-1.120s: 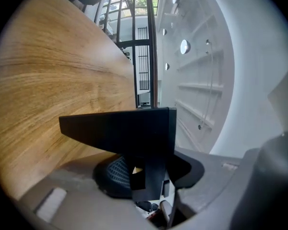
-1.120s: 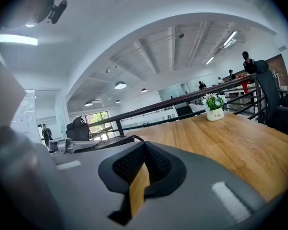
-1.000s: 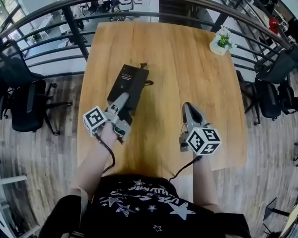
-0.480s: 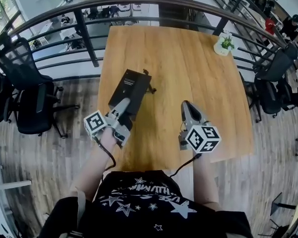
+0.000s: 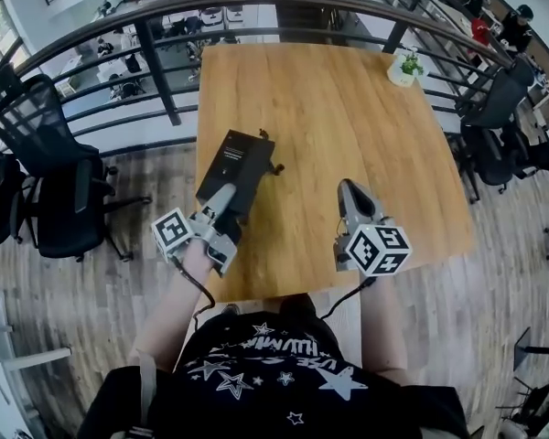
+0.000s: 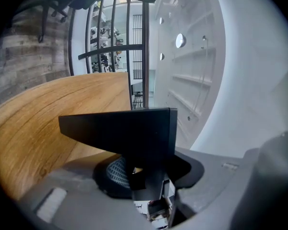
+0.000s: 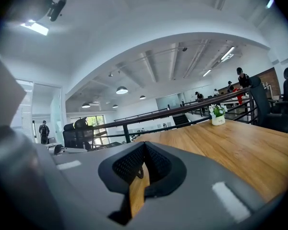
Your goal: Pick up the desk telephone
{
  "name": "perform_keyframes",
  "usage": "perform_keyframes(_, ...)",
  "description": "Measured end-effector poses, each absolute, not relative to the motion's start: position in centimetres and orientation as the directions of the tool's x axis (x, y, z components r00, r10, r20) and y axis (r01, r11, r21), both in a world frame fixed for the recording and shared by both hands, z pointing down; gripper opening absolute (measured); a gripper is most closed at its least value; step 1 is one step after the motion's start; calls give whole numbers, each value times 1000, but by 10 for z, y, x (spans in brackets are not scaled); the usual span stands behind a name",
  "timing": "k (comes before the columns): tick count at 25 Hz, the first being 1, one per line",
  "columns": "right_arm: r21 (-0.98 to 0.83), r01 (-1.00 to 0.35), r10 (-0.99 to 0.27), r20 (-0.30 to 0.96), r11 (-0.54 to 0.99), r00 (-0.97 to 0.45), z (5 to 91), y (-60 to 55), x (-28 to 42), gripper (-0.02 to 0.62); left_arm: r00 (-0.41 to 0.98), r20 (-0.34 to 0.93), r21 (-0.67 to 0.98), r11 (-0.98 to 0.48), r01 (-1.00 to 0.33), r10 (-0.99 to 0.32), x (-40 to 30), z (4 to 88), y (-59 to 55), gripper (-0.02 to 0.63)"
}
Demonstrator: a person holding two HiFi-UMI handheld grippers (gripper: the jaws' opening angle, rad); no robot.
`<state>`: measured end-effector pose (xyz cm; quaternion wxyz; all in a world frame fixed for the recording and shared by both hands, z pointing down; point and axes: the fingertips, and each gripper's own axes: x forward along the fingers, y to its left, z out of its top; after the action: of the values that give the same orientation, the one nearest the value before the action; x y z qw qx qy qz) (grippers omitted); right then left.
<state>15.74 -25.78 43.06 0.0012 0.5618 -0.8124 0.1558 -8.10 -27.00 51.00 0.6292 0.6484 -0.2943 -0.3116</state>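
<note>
The desk telephone (image 5: 240, 161) is a flat black unit at the left edge of the wooden table (image 5: 348, 117). My left gripper (image 5: 221, 196) is shut on its near end. In the left gripper view the telephone (image 6: 120, 128) fills the space between the jaws of the left gripper (image 6: 145, 178), and its black slab hangs a little above the table (image 6: 38, 119). My right gripper (image 5: 349, 194) hovers over the table's near right part, shut with nothing in it. In its own view the right gripper (image 7: 140, 176) shows only a thin slit with wood behind.
A small white pot with a green plant (image 5: 404, 67) stands at the table's far right corner, and it shows as the plant pot (image 7: 217, 115) in the right gripper view. A dark metal railing (image 5: 256, 3) curves behind the table. Black office chairs stand at the left (image 5: 46, 181) and right (image 5: 494, 126).
Both grippers have drawn back toward the table's near edge, and the telephone has come with the left one, closer to the table's left edge. Neither gripper's jaws have changed.
</note>
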Motion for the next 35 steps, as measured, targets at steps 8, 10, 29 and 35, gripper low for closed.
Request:
perform_keyframes(8,-271,-933,-934,201,237,-296,433,-214,121,2,713,-32,999,-41,4,-701,-105,506,-235,183)
perform_keyframes(10,-279,-936,-940,201,216,-276,431,-202,111,2,735,-39,999,-42,15,-677,-110,502,-226,183)
perform_keyframes(29,-281,-958,-969,212,62,-125,429,-101,91,2,838,-69,997,-54,48,-541,-132,501,-159,183)
perform_keyframes(35,-307,-949,-966,213,75,-146,437,-67,85,2,817,-90,996,-68,62,-570,-139,495,-136,183)
